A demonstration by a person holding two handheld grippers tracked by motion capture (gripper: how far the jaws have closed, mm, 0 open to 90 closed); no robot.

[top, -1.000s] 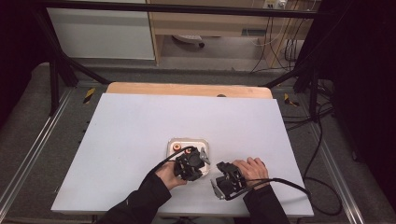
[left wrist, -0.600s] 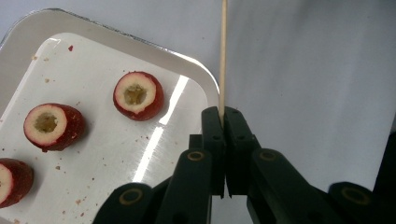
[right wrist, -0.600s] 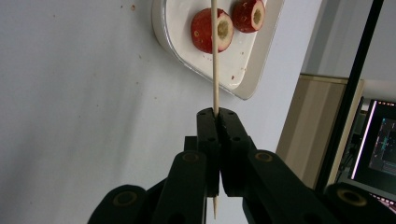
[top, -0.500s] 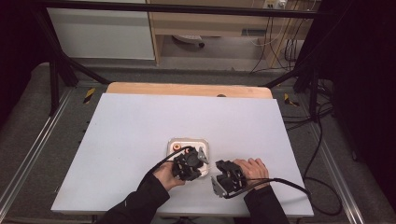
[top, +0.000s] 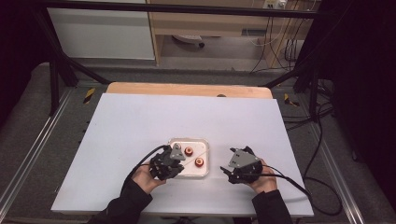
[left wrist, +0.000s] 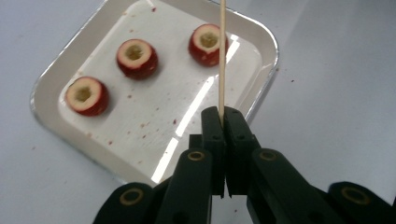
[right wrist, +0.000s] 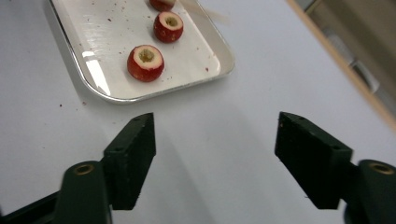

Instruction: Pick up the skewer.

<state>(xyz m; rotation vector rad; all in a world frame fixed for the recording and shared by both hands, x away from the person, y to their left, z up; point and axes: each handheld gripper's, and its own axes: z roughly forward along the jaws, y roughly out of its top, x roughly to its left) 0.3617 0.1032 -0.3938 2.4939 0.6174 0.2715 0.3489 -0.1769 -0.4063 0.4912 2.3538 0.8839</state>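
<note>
At the near edge of the white worktop (top: 140,126), the left hand-held gripper (left wrist: 223,122) is clamped on a thin wooden skewer (left wrist: 222,60), and the right hand-held gripper (right wrist: 215,154) rests just right of the tray with its jaws set wide apart. The skewer extends over the shallow white tray (left wrist: 49,84), which lies flat between the two grippers and carries three cored red fruit pieces (left wrist: 137,58), well apart from each other, among red specks. Beyond the worktop, a wooden strip (top: 187,88) borders its far edge, followed by grey floor (top: 210,56), a white cabinet (top: 100,32), black frame legs (top: 56,70), and loose cables (top: 322,135) at right.
</note>
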